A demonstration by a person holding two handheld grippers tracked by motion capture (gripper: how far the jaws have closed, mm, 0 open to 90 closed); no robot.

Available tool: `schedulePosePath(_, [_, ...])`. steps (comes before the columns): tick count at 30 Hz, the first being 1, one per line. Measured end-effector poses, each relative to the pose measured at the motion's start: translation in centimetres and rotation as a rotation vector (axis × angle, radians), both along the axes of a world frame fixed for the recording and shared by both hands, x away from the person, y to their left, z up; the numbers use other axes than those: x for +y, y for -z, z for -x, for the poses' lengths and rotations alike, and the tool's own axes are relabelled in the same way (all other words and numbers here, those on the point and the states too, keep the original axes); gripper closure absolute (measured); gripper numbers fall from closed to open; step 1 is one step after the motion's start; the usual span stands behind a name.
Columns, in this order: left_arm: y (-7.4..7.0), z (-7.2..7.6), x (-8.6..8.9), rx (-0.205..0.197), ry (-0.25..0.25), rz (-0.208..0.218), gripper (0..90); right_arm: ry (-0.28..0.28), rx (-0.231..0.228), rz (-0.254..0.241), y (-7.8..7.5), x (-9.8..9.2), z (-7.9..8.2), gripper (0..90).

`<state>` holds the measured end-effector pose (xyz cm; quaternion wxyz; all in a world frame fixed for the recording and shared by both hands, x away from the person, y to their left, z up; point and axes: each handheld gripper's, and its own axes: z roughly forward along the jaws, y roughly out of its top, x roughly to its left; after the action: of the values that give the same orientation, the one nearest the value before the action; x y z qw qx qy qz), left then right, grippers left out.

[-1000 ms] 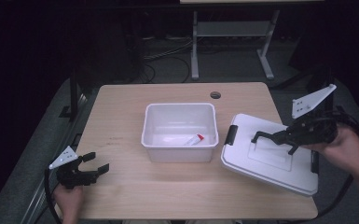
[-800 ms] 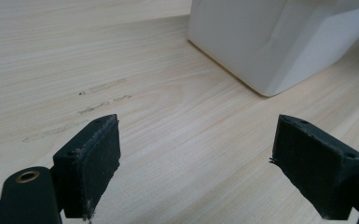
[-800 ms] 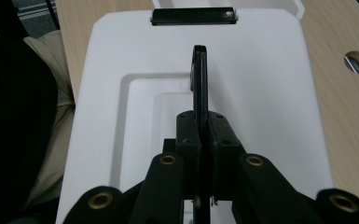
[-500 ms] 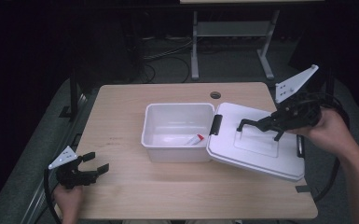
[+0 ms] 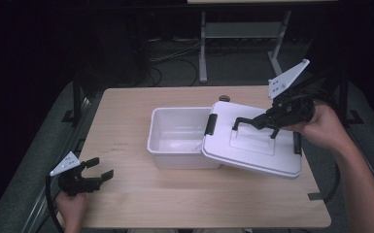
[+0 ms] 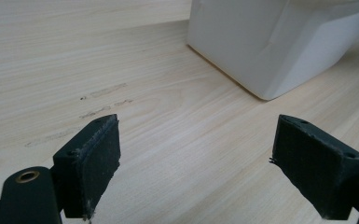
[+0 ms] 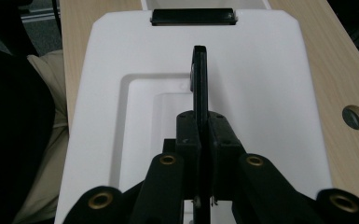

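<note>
The right claw point(image 5: 258, 122), clamped on the lid's handle point(image 7: 199, 79), has carried the lid point(image 5: 252, 143) leftward, partly over the bin point(image 5: 175, 145), nearly ready to seat; the left claw point(image 5: 94, 171) gapes wide.

Left gripper point(image 5: 96, 174) held low near the table edge, jaws spread wide and empty, right gripper point(image 5: 252, 122) raised, tilted down, jaws clamped tight together.

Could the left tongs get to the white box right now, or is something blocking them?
Probably yes. The left tongs are open and hold nothing, and bare table lies between them and the white box. The lid covers just the box's far side.
</note>
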<state>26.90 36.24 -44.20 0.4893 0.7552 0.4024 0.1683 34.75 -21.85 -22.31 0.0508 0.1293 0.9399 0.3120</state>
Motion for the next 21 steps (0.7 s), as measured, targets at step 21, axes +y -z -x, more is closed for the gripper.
schedulePosePath(21, [0.0,-0.1,0.3,-0.005,-0.002,0.010,14.5,-0.090,-0.010,0.023,-0.8,5.2,-2.6,84.3])
